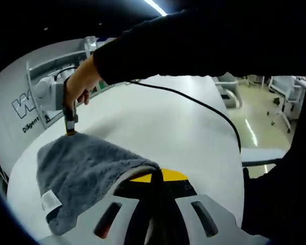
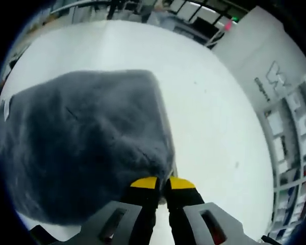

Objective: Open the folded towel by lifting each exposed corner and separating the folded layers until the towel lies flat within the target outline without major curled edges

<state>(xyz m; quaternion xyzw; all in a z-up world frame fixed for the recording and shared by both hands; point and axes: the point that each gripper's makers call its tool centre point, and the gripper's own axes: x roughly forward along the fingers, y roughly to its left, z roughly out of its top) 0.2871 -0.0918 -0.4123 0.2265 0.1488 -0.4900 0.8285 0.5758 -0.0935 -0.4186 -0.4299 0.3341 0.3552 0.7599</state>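
White desk (image 1: 158,122) runs back to a pale wall panel with dark lettering at 9 o'clock in the left gripper view; shelving and a ceiling light strip stand beyond. Grey towel (image 1: 81,173) lies folded on the desk at 7 o'clock in that view, white label (image 1: 50,200) near its lower edge. Left hand-held gripper (image 1: 159,176), yellow-tipped, jaws drawn together on the towel's near corner, fabric bunched over the left tip. At 10 o'clock a person's hand (image 1: 81,81) in a dark sleeve holds the right hand-held gripper (image 1: 70,133) tip-down on the towel's far corner; a black cable (image 1: 204,107) trails across the desk. Right gripper view: towel (image 2: 81,143) spreads from 9 to 6 o'clock, right hand-held gripper (image 2: 162,182) with jaws narrow, pinching the towel's corner at the yellow tips.
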